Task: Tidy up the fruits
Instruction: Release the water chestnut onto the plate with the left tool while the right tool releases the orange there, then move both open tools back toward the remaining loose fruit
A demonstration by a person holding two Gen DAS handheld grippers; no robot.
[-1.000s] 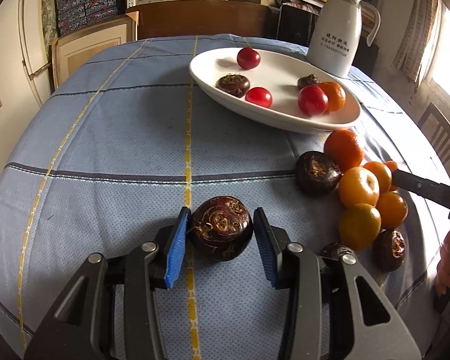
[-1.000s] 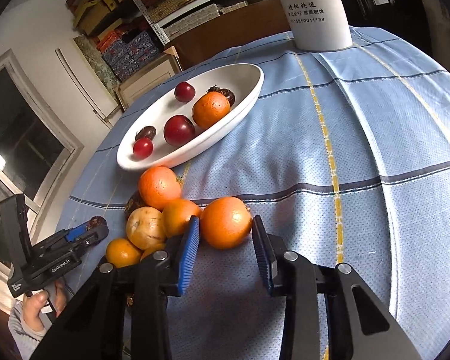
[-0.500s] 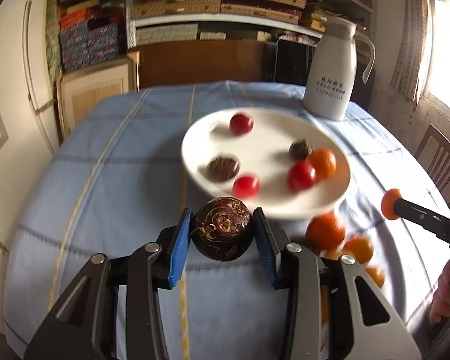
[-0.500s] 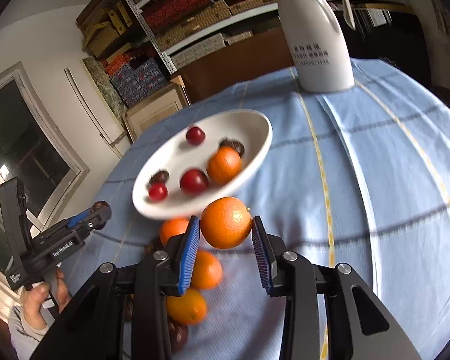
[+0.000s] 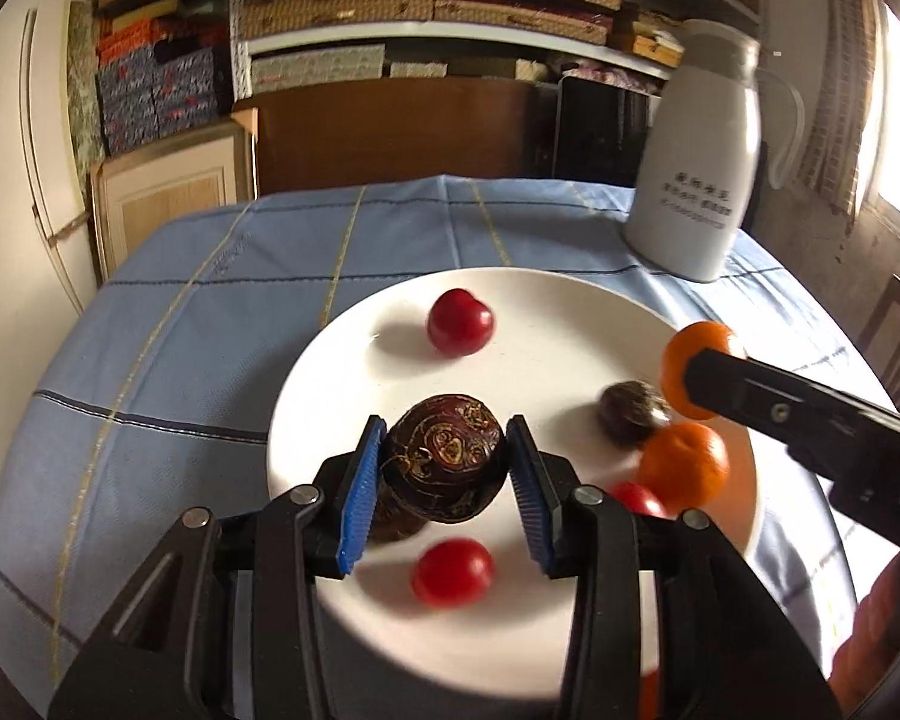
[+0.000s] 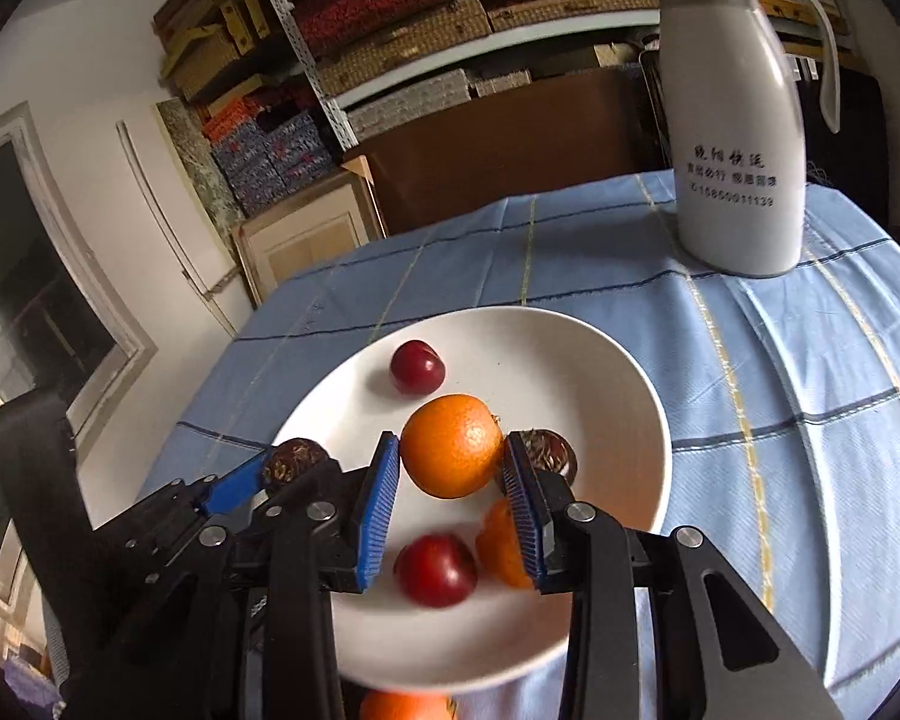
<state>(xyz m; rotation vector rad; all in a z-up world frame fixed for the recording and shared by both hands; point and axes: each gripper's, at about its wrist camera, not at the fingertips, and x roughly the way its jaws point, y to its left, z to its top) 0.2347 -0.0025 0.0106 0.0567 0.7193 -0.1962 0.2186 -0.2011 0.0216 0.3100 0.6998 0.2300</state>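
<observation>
My left gripper (image 5: pixel 444 468) is shut on a dark brown passion fruit (image 5: pixel 444 465) and holds it above the white plate (image 5: pixel 354 354). My right gripper (image 6: pixel 453 477) is shut on an orange (image 6: pixel 452 445) and holds it above the same plate (image 6: pixel 618 384). On the plate lie red plums (image 5: pixel 459 323) (image 5: pixel 452 572), a dark fruit (image 5: pixel 627 418) and an orange (image 5: pixel 683 468). The right gripper with its orange shows at the right of the left wrist view (image 5: pixel 699 369). The left gripper shows at the left of the right wrist view (image 6: pixel 294 468).
A white thermos jug (image 5: pixel 699 162) stands on the blue checked tablecloth (image 5: pixel 210 300) behind the plate. An orange (image 6: pixel 405 707) lies on the cloth by the plate's near rim. Shelves with boxes and a cabinet stand behind the table.
Both grippers have lifted their fruit off the cloth and carried it forward over the plate. The pile of loose fruit has dropped out of view below.
</observation>
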